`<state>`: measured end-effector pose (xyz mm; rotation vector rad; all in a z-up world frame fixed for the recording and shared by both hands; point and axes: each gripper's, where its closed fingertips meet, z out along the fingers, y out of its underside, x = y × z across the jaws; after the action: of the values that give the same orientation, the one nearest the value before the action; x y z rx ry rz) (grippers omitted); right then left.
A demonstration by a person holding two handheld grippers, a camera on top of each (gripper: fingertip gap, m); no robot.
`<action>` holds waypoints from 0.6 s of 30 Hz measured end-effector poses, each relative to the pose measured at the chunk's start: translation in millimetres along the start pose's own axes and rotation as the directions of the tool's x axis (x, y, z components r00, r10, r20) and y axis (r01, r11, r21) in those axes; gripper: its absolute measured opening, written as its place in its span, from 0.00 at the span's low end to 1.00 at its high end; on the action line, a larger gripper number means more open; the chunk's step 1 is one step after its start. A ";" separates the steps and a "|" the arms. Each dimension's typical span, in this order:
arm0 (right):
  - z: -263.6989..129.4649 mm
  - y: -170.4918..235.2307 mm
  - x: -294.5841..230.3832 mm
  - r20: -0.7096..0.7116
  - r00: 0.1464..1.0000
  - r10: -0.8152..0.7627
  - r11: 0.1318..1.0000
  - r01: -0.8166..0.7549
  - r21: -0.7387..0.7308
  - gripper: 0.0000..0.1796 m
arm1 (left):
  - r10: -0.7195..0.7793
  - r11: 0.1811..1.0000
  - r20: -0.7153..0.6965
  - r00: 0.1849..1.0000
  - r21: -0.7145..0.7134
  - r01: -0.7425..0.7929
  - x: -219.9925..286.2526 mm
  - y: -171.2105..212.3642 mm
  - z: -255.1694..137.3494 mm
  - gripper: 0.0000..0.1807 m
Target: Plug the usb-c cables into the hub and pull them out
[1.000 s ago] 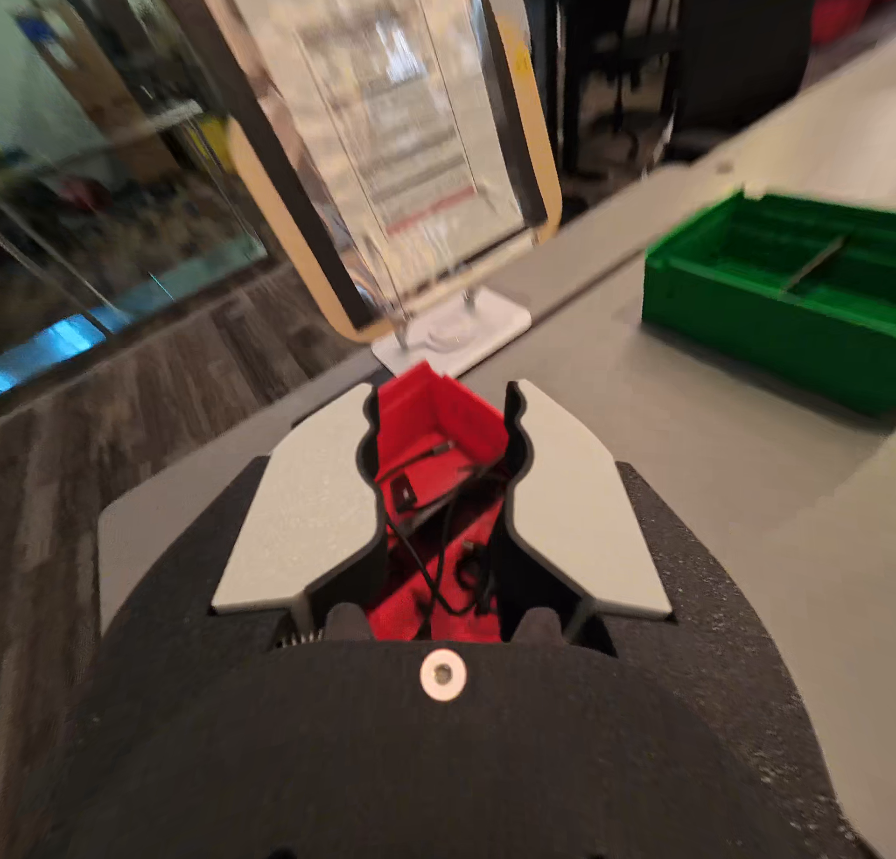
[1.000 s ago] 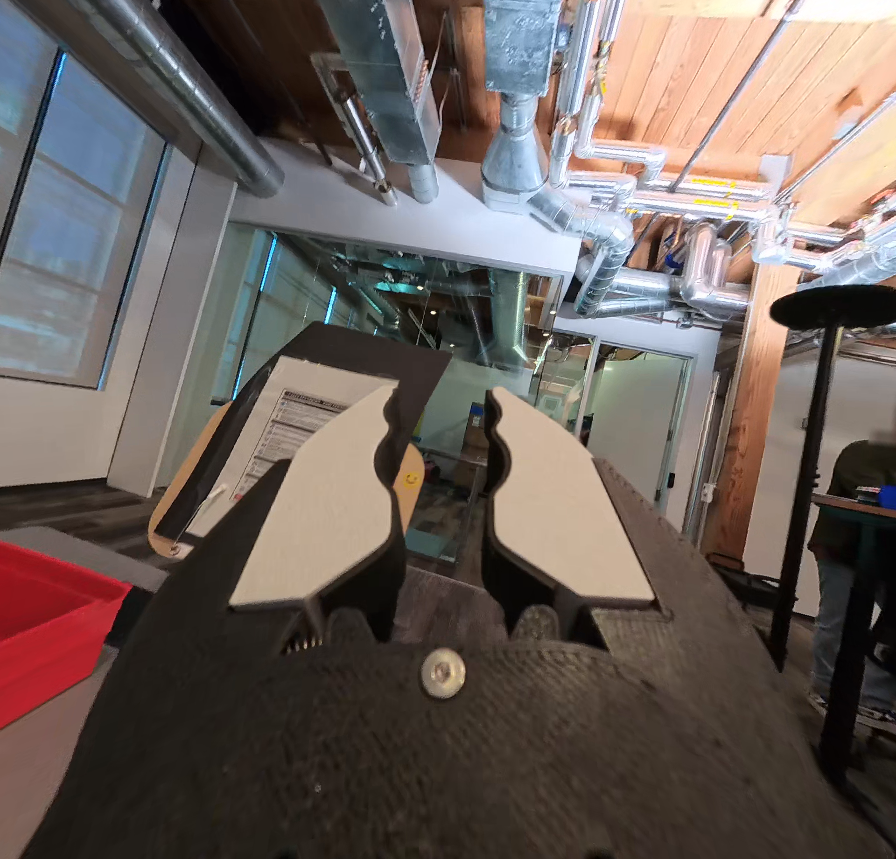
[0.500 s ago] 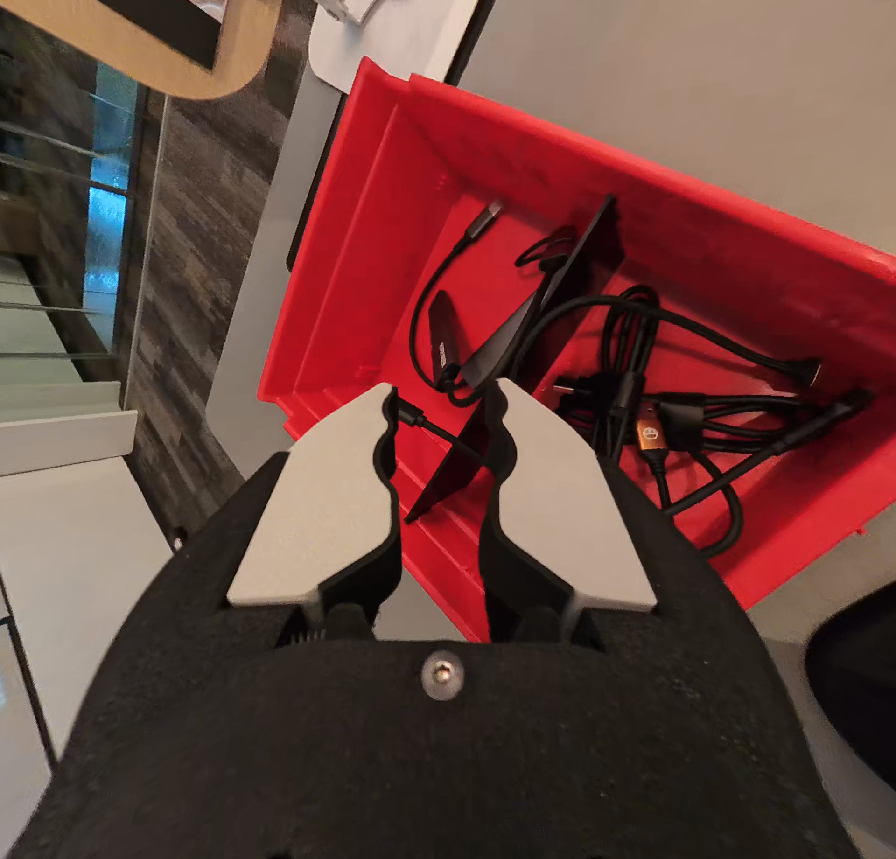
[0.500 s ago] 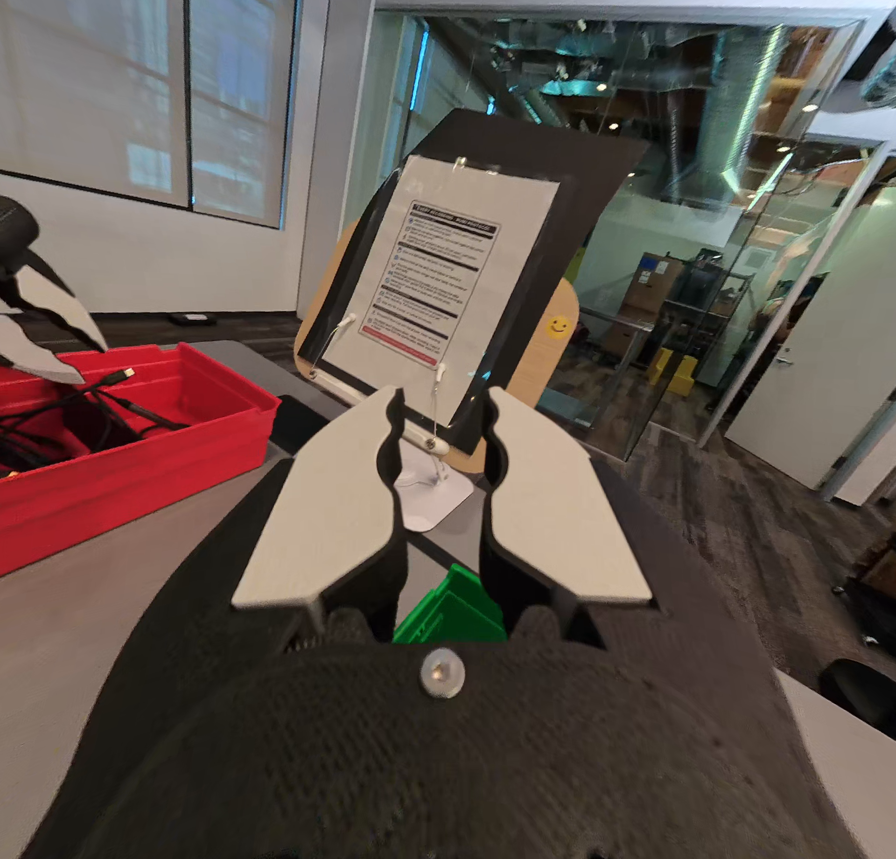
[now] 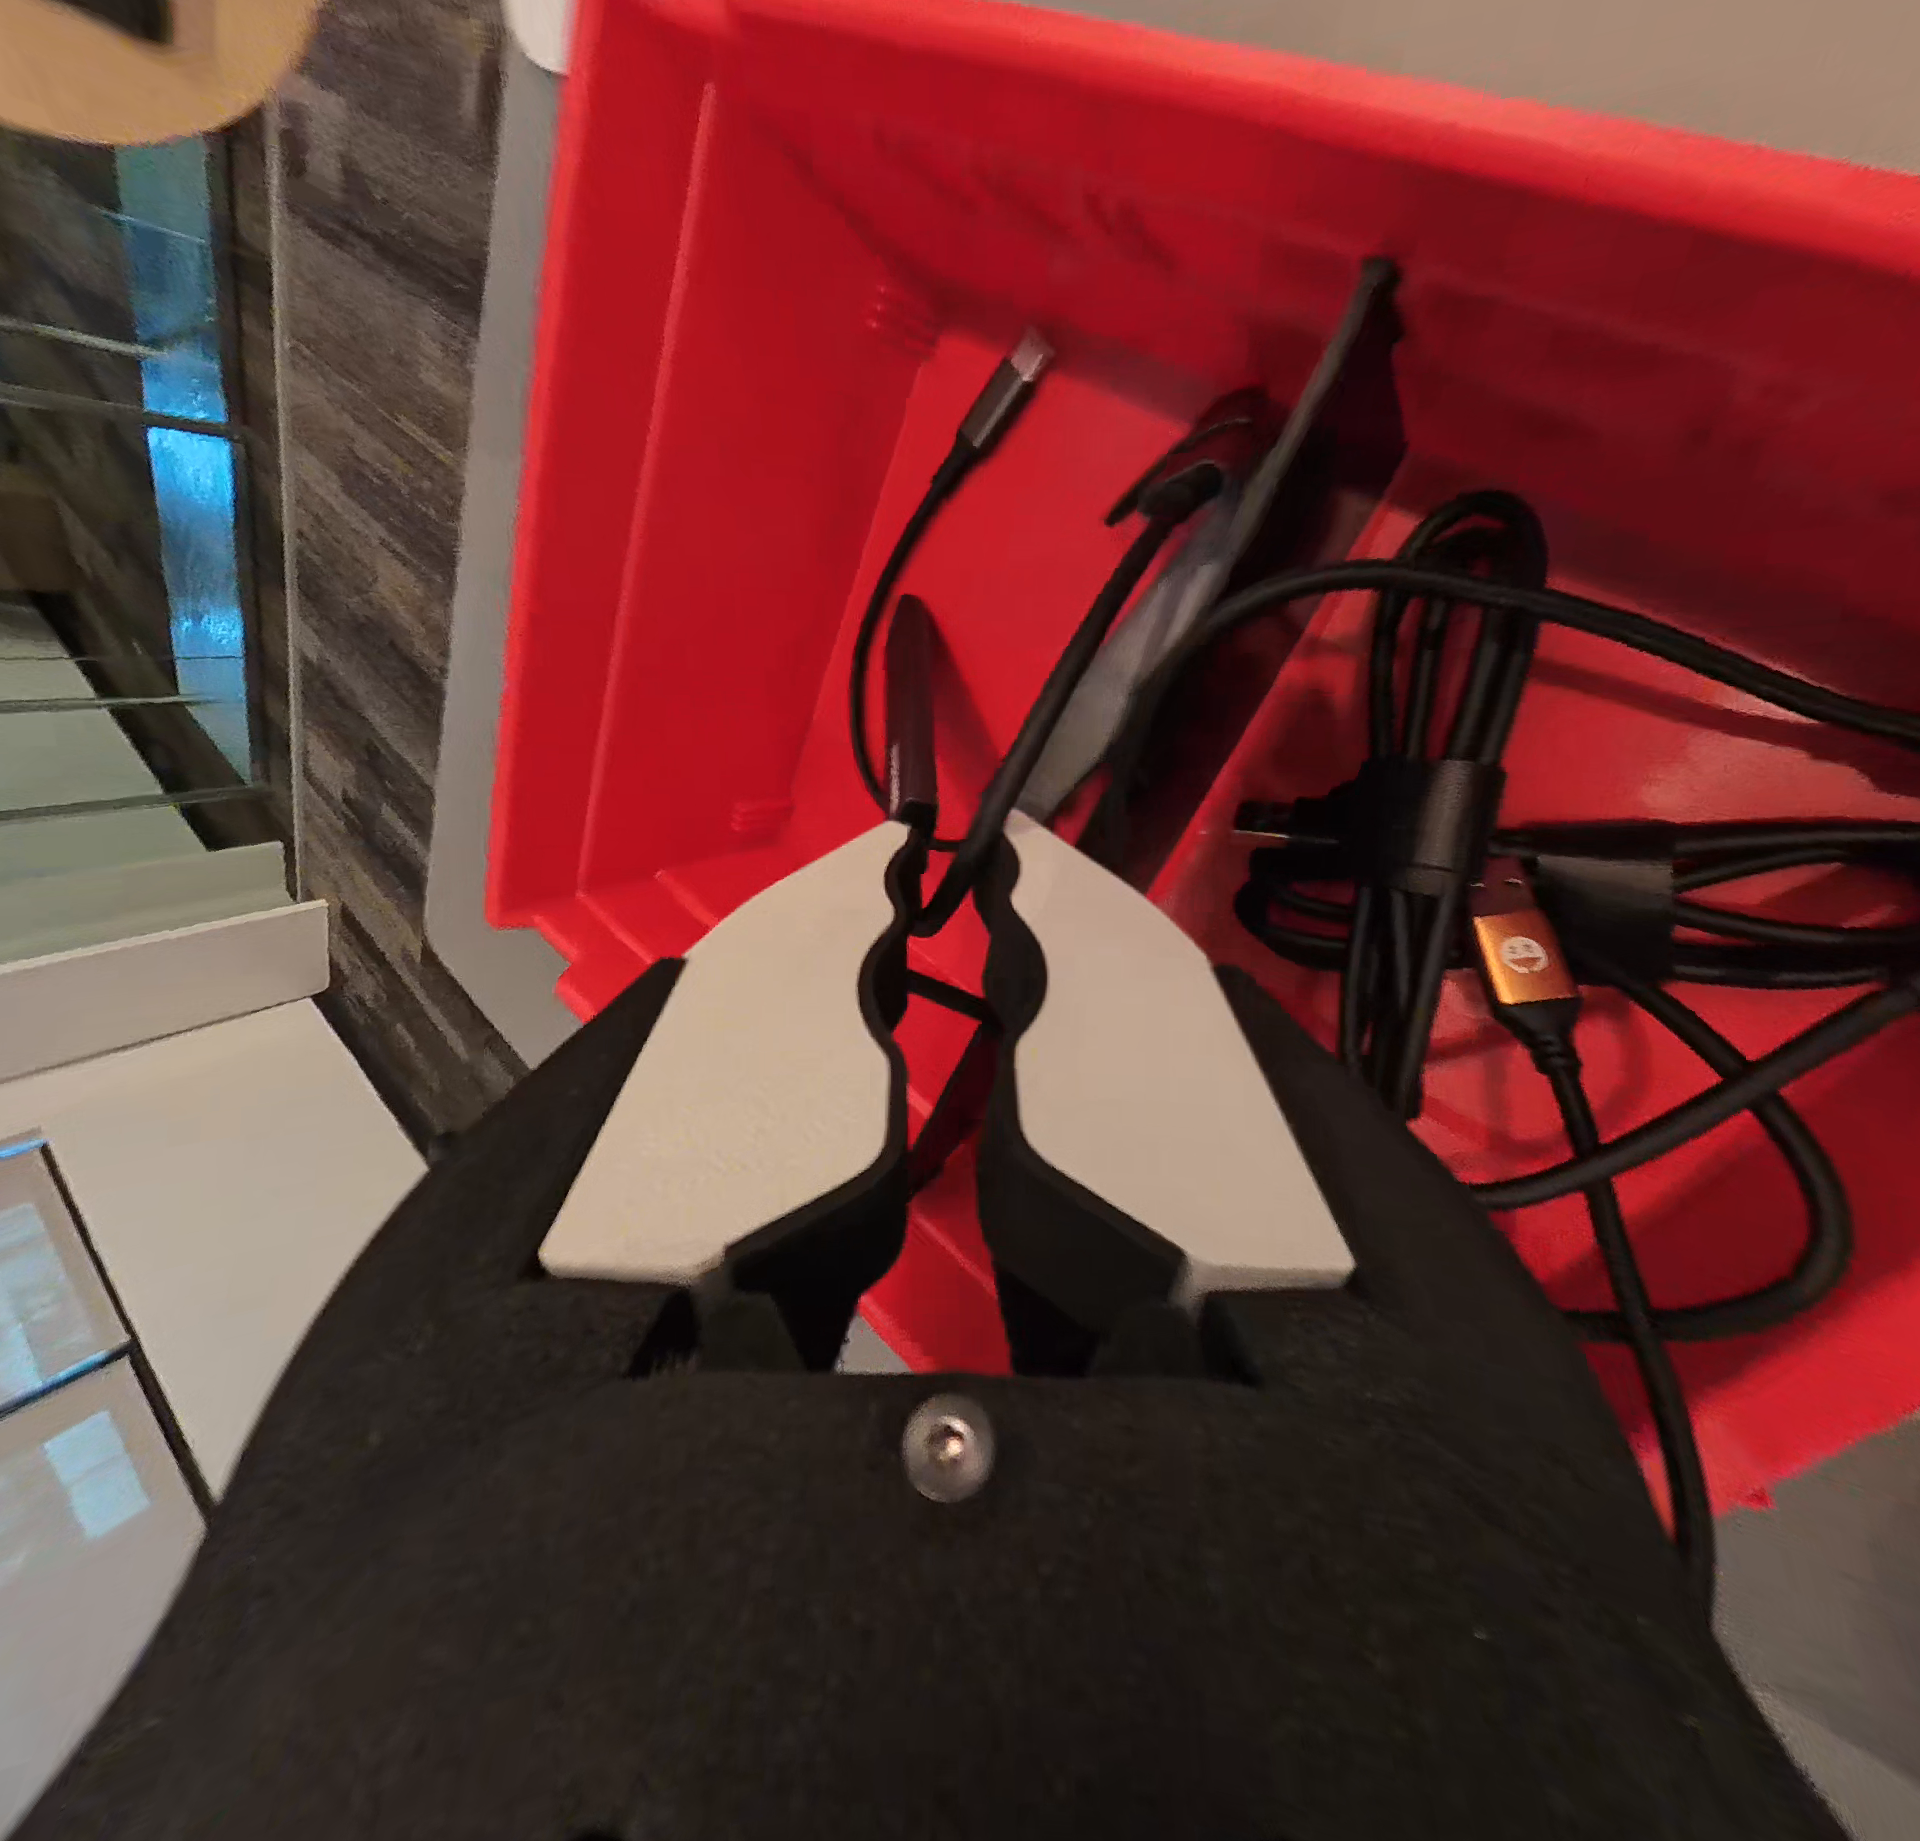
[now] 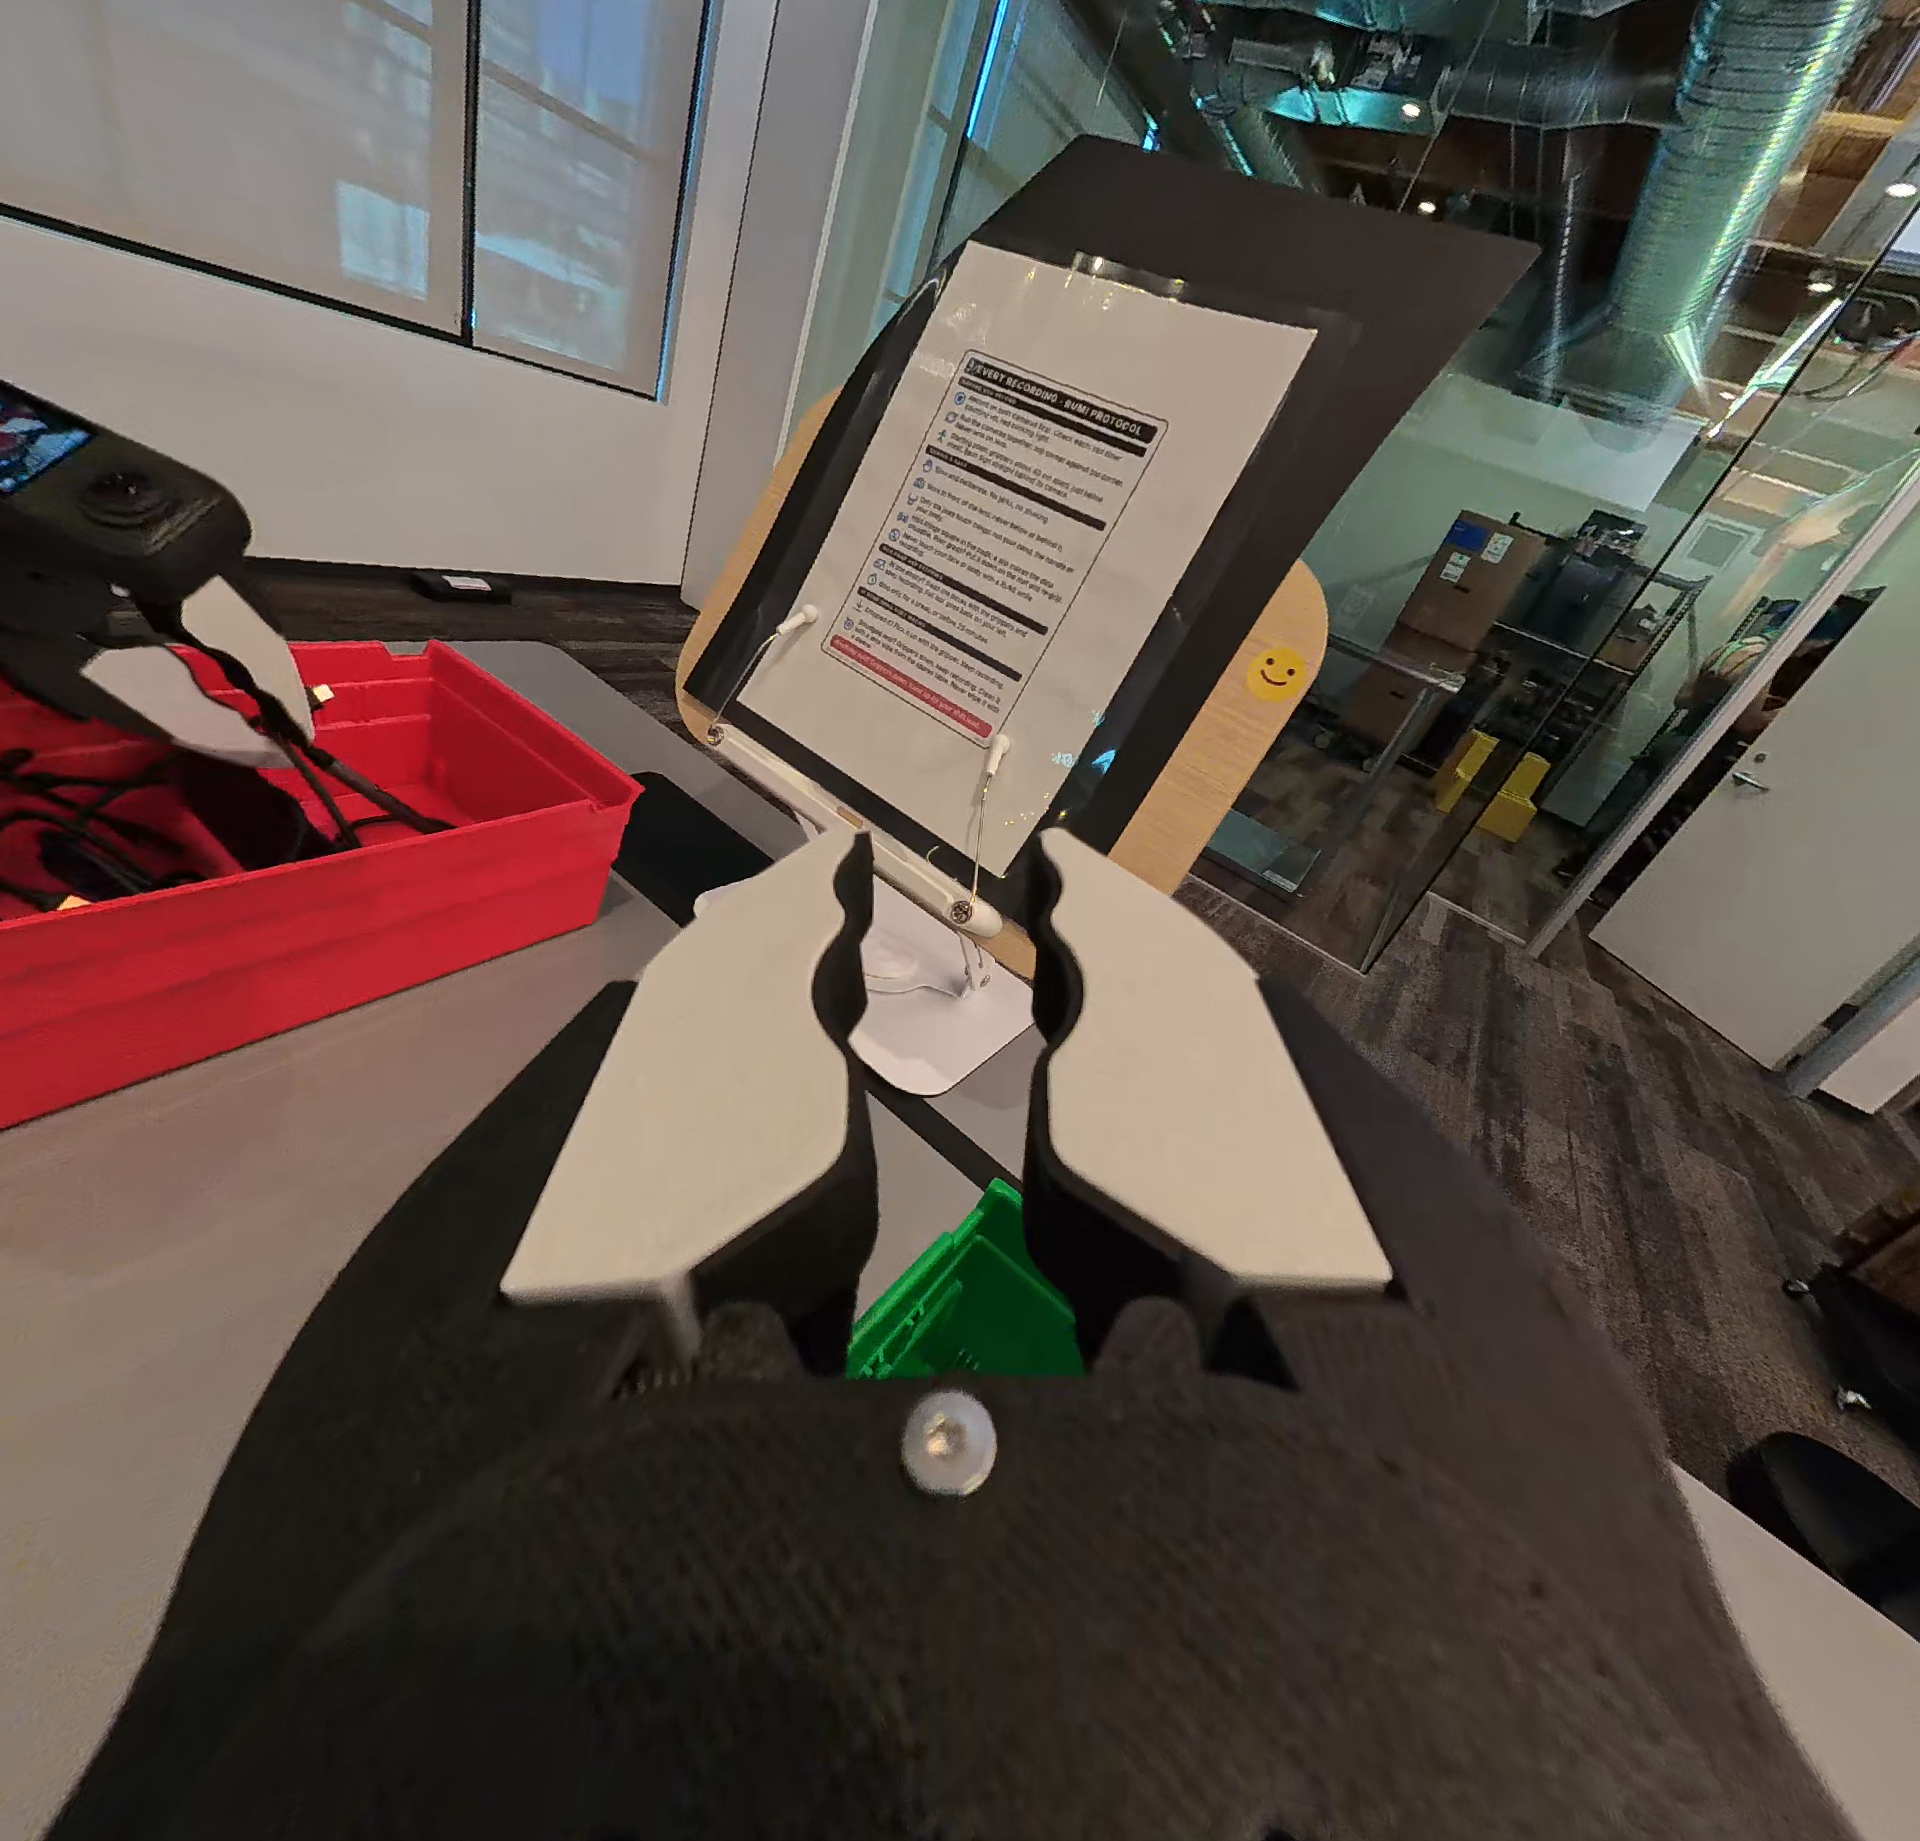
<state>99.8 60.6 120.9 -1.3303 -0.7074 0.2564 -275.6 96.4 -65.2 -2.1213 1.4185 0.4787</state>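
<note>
A red bin point(image 5: 644, 544) holds a slim dark hub point(image 5: 912, 711) whose short lead ends in a grey plug point(image 5: 1013, 378). Right of a black divider point(image 5: 1320, 420) lies a tangle of black cables point(image 5: 1434, 835), one with an orange plug point(image 5: 1522, 960). My left gripper point(image 5: 951, 846) is low over the bin's left compartment. Its jaws are almost closed on a black cable point(image 5: 1060, 690) just past the hub's near end. The right wrist view shows it point(image 6: 281, 742) at the bin point(image 6: 312, 918) with cable strands hanging from the tips. My right gripper point(image 6: 948, 856) is open and empty above the table.
A green bin point(image 6: 966, 1292) sits under my right gripper, seen between its fingers. A document stand point(image 6: 1039, 565) on a white base point(image 6: 935, 1022) stands at the table's far edge, right of the red bin. Grey table point(image 6: 208, 1272) lies between the bins. There is about 40 cm between the tips of the two grippers.
My left gripper swung down over the red bin, moved closer and narrowed its jaws onto a black cable. My right gripper tilted down from the ceiling to the table and stayed open.
</note>
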 end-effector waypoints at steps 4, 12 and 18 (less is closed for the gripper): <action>-0.3 -0.9 -0.1 0.000 1.000 -0.004 1.000 0.004 0.004 0.15 | -0.155 0.986 0.119 0.981 0.078 0.146 -33.2 -4.6 -16.9 0.01; -6.9 -3.2 6.8 -0.026 0.999 -0.028 1.000 0.028 -0.001 0.14 | -0.369 0.918 0.207 0.906 0.233 0.321 -65.4 -22.1 -74.4 0.01; -26.2 7.6 32.0 -0.090 0.995 -0.049 0.996 0.042 -0.083 0.14 | -0.408 0.875 0.390 0.826 0.424 0.232 -72.0 -67.0 -154.4 0.00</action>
<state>141.8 59.3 122.2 -1.3922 -0.6756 0.1305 -241.9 75.1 113.4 -1.7395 0.7722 0.5064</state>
